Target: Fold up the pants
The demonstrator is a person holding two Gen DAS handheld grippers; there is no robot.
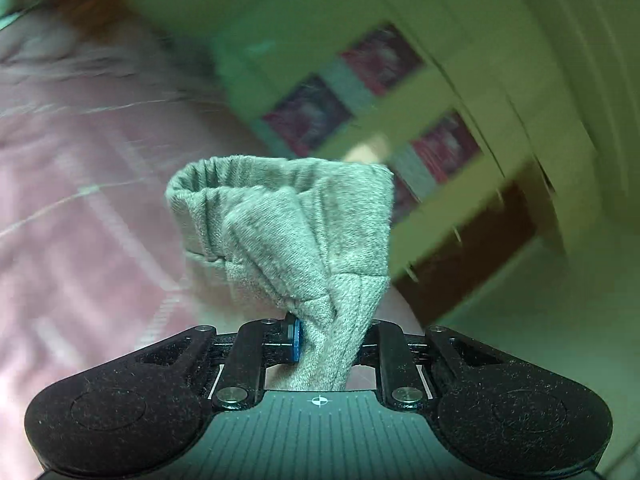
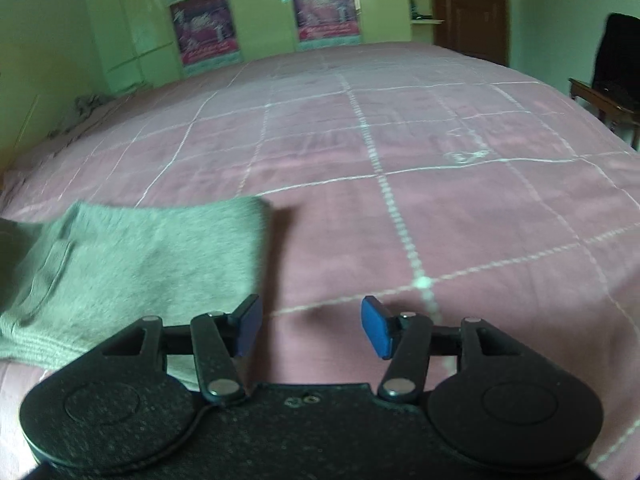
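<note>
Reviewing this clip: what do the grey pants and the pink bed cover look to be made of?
The pants look like a soft knit, likely fleece or jersey: matte, fuzzy nap, ribbed gathered hem, bunched in the shut left hand-held gripper. The bed cover looks like thin woven cloth, maybe cotton: flat matte pink with white grid lines. The right hand-held gripper is open.

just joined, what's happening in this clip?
A person is folding grey pants on a bed with a pink checked bedspread. The left gripper is shut on a bunched part of the pants, holding it up amid motion blur. The right gripper is open and empty, beside the part lying flat.
</note>
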